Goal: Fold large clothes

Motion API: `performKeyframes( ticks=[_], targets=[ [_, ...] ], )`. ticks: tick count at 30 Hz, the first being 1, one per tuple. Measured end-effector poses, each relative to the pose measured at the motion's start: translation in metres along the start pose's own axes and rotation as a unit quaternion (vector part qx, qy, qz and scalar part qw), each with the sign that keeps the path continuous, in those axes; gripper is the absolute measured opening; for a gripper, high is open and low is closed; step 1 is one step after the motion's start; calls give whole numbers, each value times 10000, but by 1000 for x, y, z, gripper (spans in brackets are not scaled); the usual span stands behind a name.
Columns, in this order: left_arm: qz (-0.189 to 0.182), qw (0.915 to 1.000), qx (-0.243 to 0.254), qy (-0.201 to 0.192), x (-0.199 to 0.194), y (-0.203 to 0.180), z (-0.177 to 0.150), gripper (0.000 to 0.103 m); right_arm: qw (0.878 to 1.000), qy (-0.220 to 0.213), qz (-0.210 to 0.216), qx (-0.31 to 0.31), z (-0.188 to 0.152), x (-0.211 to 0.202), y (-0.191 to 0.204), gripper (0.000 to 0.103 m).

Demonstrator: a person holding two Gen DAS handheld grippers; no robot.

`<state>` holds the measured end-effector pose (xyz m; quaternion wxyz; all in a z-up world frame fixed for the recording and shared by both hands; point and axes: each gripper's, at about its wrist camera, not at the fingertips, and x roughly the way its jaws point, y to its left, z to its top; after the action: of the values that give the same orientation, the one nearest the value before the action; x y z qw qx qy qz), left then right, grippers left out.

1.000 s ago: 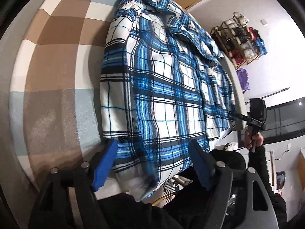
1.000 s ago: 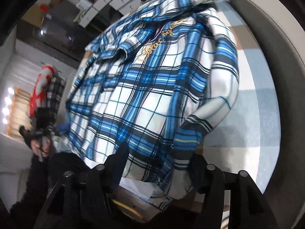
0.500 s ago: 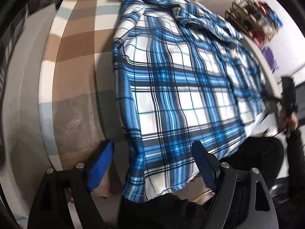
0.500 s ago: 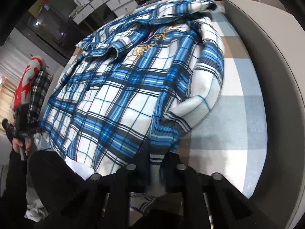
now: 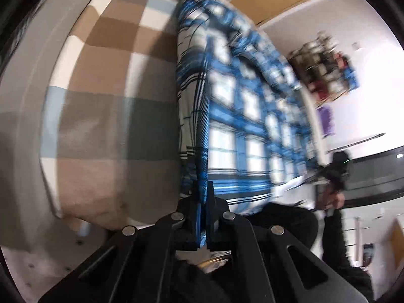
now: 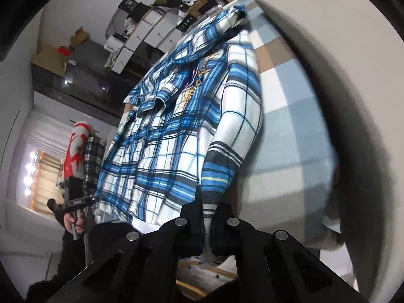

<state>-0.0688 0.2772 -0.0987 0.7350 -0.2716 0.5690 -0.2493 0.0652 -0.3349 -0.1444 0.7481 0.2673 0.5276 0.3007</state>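
Now the plaid shirt [image 6: 176,136] lies spread on a bed with a checked cover [image 5: 101,116], its hem hanging off the near edge, and both grippers have just been closing on that hem. The left gripper [image 5: 203,202] is clamped on the shirt's lower left corner, blue cloth pinched between its pads. The right gripper [image 6: 208,217] is clamped on the cuff end of the sleeve lying folded along the shirt's right side; whether it also has the hem layer underneath I cannot tell.

The step in hand looks like carrying the bottom edge up toward the collar. To do it well, I would lift both corners together and level, keep the hem taut between them so no slack bunches in the middle, and lay it down square with the shoulders. The sleeve should stay inside the fold and not slip out sideways.

Only the right view is sharp: it shows the collar [image 6: 151,93], gold lettering [image 6: 194,88] on the chest, and the other hand [image 6: 73,219] holding its gripper at the shirt's far corner. The left view is blurred, but it alone shows the bare cover left of the shirt and a cluttered shelf [image 5: 325,73] against the wall.
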Motion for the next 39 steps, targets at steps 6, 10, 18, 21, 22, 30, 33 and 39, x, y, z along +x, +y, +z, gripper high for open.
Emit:
performKeyframes(
  ticks=[6,10,18,21,22,30,33,39],
  targets=[
    [-798,9964,201,-203,1,-34,16,0,9998,186,67,34,1,-3,-1,3],
    [-1342,9894,310,-460,-8,-59,61,0,9975,133,645,237,28,-10,8,3],
    [-1542,9798,-497,-1175,-21,-73,235,0,9915,-776,834,629,168,-41,39,3],
    [-1330,9787,-711,-1393,-15,-73,285,0,9920,-686,384,988,230,-25,31,3],
    [-1293,9777,-841,-1422,-10,-67,307,0,9918,-560,240,1121,250,-15,26,3],
    [-387,9806,-1478,-1228,46,-13,368,0,9769,1,-285,2116,339,52,-32,3],
    [-297,9779,-1676,-1214,58,10,362,0,9746,-242,25,2227,359,59,-44,6],
    [-339,9707,-2094,-1133,54,37,346,0,9708,-904,191,2215,363,58,-55,51]
  ],
)
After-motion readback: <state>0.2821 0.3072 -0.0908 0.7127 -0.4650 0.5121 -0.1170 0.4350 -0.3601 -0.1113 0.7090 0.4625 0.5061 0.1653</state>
